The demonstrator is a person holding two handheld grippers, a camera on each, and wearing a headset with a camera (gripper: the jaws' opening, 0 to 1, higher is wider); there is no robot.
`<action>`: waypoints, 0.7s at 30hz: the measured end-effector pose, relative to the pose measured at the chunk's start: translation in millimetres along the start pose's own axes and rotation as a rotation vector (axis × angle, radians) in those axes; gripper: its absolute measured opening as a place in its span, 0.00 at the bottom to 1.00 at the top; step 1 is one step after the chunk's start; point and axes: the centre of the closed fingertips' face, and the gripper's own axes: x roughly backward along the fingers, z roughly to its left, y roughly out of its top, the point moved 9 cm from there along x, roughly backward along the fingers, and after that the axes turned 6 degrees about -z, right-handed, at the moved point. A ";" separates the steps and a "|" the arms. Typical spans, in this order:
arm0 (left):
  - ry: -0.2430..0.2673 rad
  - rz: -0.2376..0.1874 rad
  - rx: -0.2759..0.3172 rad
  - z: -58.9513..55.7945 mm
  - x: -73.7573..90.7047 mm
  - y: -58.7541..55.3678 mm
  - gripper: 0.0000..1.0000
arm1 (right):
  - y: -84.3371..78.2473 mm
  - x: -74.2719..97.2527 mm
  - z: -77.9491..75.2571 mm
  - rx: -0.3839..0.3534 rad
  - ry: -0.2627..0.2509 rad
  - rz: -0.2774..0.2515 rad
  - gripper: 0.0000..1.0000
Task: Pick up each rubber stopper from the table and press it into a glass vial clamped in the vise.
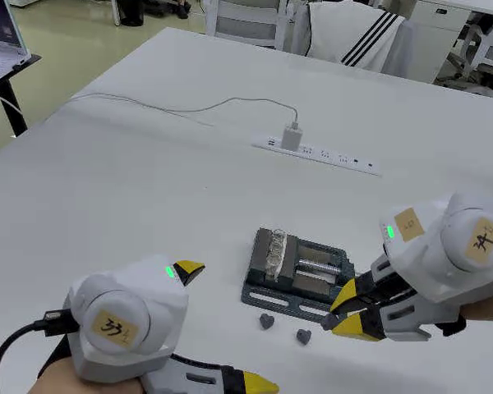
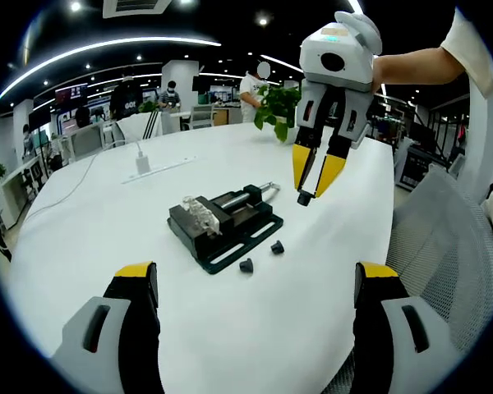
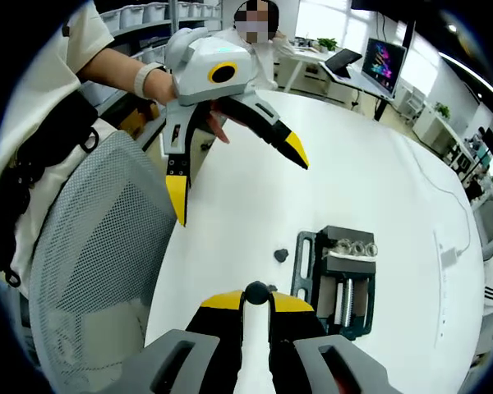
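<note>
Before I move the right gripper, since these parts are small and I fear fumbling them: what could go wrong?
The right gripper has its fingers close together with a rubber stopper at the very tips; gripped or lying just beyond, I cannot tell. So slight a hold could let it slip. The other stopper lies near the vise and may get knocked aside. The glass vials stand packed together; an off-centre press might crack one.

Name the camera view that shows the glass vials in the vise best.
Right gripper view: the glass vials show as separate rims in the vise. Head and left gripper views show a pale clump.
</note>
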 end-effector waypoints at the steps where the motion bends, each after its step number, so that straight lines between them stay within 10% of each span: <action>1: 0.000 -0.001 0.001 0.4 0.2 -0.2 0.99 | 1.4 0.2 -2.4 0.006 -0.002 0.002 0.07; 21: 0.010 -0.004 0.033 10.4 -4.0 -6.7 0.94 | 28.1 11.0 -98.3 0.101 0.033 0.130 0.06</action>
